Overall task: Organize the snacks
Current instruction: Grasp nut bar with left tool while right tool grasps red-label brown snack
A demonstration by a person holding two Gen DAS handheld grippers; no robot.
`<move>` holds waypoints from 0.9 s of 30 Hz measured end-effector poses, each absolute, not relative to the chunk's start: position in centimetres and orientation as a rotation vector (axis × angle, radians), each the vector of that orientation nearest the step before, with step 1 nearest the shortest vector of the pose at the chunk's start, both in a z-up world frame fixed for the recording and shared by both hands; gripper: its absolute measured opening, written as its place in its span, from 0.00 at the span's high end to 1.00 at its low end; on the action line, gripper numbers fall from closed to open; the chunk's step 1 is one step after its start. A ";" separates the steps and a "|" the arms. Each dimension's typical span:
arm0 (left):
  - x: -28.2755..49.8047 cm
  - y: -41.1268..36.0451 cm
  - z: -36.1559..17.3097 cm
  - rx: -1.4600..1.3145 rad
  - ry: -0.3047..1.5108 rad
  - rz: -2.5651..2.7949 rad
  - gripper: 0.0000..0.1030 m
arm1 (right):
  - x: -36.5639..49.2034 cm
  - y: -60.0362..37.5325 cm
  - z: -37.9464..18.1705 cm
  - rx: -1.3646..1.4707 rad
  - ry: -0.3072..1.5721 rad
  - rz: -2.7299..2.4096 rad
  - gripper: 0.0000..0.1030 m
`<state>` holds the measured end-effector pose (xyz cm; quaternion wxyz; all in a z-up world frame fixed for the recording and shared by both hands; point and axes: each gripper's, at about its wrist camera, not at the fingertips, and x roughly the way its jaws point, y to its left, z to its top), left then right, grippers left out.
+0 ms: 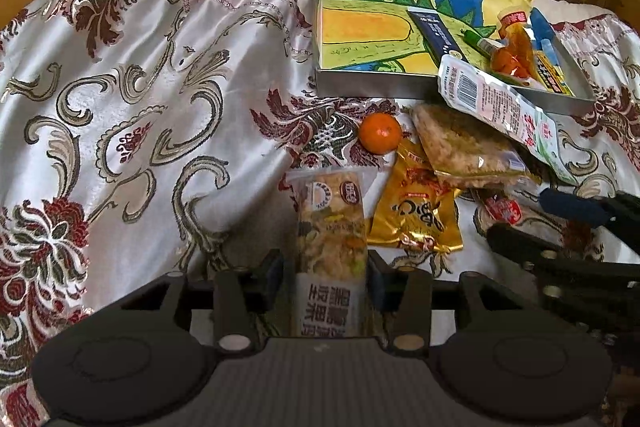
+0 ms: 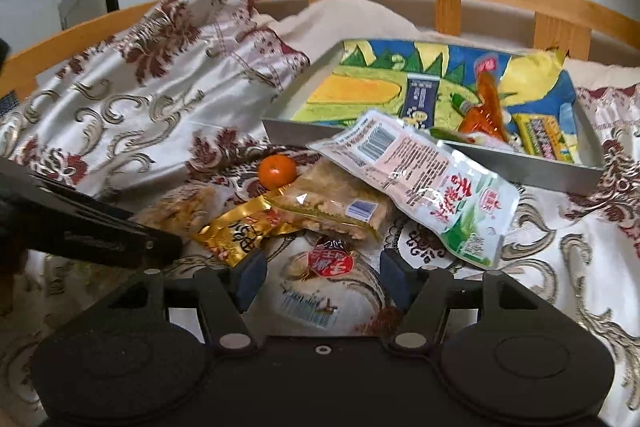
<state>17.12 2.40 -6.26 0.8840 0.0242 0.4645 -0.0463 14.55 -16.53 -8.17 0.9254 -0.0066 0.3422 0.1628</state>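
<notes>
Clamped between the left gripper's pads is a clear-wrapped grain bar with a white printed end, lying on the floral bedspread. Right gripper hangs wide open over a red-labelled clear packet, gripping nothing. Behind the loose snacks and a mandarin, the painted tray holds a dark blue bar, an orange sachet and a yellow packet.

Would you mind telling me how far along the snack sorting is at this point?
Partly done. Several packets already lie in the grey tray. The left gripper is closed on a nut bar; the right gripper is open around a red-labelled packet. Left on the bedspread: the orange, the gold packet and the white pouch leaning on the tray's rim.
</notes>
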 end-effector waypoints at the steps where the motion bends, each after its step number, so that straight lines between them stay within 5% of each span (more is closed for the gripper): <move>1: 17.3 2.4 -6.3 0.048 0.966 -0.095 0.52 | 14.9 -16.4 -8.4 -0.013 0.708 0.331 0.36; 8: 17.8 2.3 -6.7 0.009 0.977 -0.090 0.61 | 16.8 -15.9 -9.7 0.022 0.745 0.308 0.43; 27: 13.9 0.2 -5.5 -0.008 1.058 -0.026 0.62 | 11.4 -18.1 -6.9 0.019 0.780 0.351 0.49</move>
